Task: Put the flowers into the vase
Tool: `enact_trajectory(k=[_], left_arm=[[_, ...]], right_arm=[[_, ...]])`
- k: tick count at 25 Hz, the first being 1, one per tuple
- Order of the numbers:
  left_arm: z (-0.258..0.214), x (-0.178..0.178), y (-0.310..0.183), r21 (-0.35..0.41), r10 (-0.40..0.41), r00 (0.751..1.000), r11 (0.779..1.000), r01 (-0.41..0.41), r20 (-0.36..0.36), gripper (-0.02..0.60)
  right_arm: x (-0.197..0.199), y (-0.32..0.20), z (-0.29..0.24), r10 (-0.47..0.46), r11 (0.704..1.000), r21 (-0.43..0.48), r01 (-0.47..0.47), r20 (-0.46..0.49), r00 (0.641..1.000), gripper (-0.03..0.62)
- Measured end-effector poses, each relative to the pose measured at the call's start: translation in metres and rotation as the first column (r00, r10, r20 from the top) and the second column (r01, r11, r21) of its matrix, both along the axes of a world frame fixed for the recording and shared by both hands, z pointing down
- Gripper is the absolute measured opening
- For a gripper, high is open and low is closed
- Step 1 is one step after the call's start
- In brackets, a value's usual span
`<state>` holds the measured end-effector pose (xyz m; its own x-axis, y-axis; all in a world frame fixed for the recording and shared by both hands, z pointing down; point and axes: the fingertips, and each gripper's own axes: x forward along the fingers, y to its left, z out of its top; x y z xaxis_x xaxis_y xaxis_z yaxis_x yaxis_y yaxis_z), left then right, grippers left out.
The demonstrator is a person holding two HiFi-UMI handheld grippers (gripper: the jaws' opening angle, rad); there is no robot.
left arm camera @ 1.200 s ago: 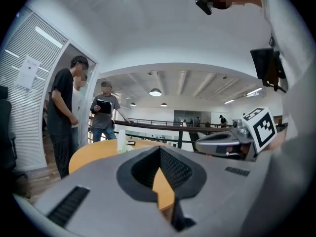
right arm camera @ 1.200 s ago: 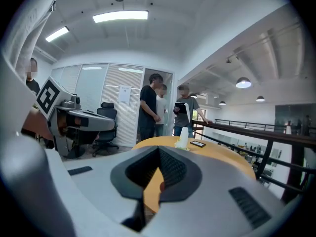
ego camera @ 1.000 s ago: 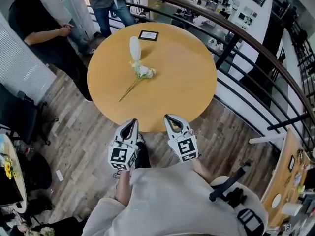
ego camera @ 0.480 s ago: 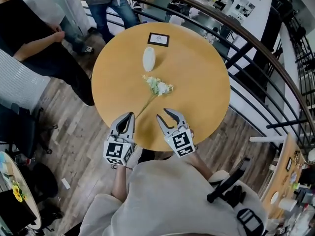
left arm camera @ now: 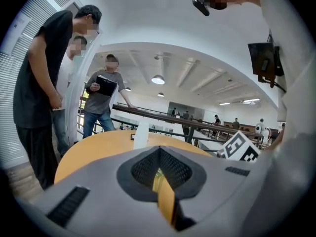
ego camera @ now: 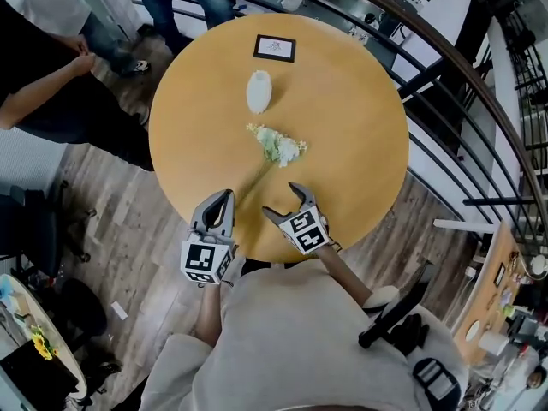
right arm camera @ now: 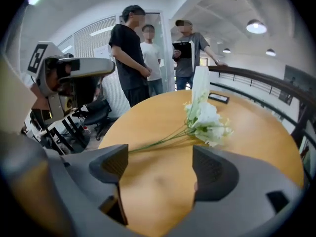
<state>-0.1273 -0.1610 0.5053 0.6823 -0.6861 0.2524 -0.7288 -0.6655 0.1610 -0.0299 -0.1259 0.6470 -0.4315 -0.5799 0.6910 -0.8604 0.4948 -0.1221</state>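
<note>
A round wooden table (ego camera: 360, 144) beside a dark railing (ego camera: 445, 67) carries the flowers (ego camera: 278, 148), which lie flat near its middle: white blooms pointing away from the person holding the grippers, and a thin green stem trailing back toward the near edge. The white vase (ego camera: 259, 91) stands upright a little beyond the blooms, near them but not touching. A small black-framed card (ego camera: 275, 48) rests at the far edge of the table.

The left gripper (ego camera: 221, 202) hangs over the near rim of the table, to the left of the stem's end. Its own view shows its jaws drawn together to a thin slit with nothing caught between them (only a sliver of tabletop shows through).

The right gripper (ego camera: 281, 200) sits low over the table, just right of the stem. Its jaws are spread wide and hold nothing. In the right gripper view, bare tabletop fills the gap between them, the tip of the stem lies just past the left-hand jaw, and the blooms sit ahead with the vase rising behind them.

Three bystanders stand beyond the table's far left side. One in a black shirt (right arm camera: 129, 58) is closest to the table, and another holds a dark clipboard (right arm camera: 181, 48) (what is on it cannot be made out).
</note>
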Motion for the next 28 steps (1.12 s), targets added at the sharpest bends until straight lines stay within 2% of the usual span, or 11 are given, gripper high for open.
enact_trajectory(k=[2, 6, 11, 15, 19, 20, 21, 22, 27, 28], left_arm=[[0.003, -0.002, -0.002, -0.009, -0.013, 1.0, 1.0, 0.013, 0.007, 0.006], [0.005, -0.009, -0.007, -0.024, -0.029, 0.999, 0.999, 0.029, 0.026, 0.006], [0.01, -0.017, -0.01, -0.046, -0.041, 0.998, 0.998, 0.043, 0.05, 0.006], [0.013, -0.023, -0.015, -0.057, -0.05, 0.997, 0.997, 0.054, 0.059, 0.006], [0.015, -0.028, -0.016, -0.071, -0.061, 0.996, 0.995, 0.065, 0.065, 0.006], [0.015, -0.03, -0.017, -0.075, -0.064, 0.996, 0.995, 0.069, 0.066, 0.006], [0.016, -0.031, -0.017, -0.078, -0.067, 0.995, 0.994, 0.072, 0.067, 0.006], [0.017, -0.032, -0.017, -0.08, -0.07, 0.995, 0.994, 0.076, 0.069, 0.006], [0.023, -0.034, -0.018, -0.089, -0.071, 0.995, 0.993, 0.077, 0.072, 0.006], [0.023, -0.033, -0.018, -0.089, -0.069, 0.995, 0.993, 0.075, 0.07, 0.006]], right_arm=[[-0.001, -0.008, 0.018, 0.026, 0.998, -0.054, -0.025, 0.032, 0.999, 0.429], [-0.003, -0.037, 0.035, 0.106, 0.988, -0.125, -0.095, 0.082, 0.991, 0.433], [-0.009, -0.058, 0.049, 0.159, 0.975, -0.172, -0.14, 0.105, 0.982, 0.433], [-0.008, -0.068, 0.06, 0.194, 0.966, -0.19, -0.175, 0.084, 0.977, 0.433], [0.0, -0.069, 0.07, 0.179, 0.967, -0.188, -0.174, 0.007, 0.984, 0.425], [0.002, -0.069, 0.071, 0.172, 0.969, -0.179, -0.172, -0.017, 0.985, 0.381], [0.005, -0.07, 0.071, 0.174, 0.97, -0.166, -0.178, -0.035, 0.984, 0.288], [0.008, -0.071, 0.07, 0.183, 0.97, -0.151, -0.188, -0.046, 0.982, 0.227], [0.017, -0.073, 0.067, 0.195, 0.973, -0.108, -0.203, -0.082, 0.977, 0.019], [0.016, -0.073, 0.065, 0.183, 0.976, -0.101, -0.192, -0.09, 0.979, 0.017]])
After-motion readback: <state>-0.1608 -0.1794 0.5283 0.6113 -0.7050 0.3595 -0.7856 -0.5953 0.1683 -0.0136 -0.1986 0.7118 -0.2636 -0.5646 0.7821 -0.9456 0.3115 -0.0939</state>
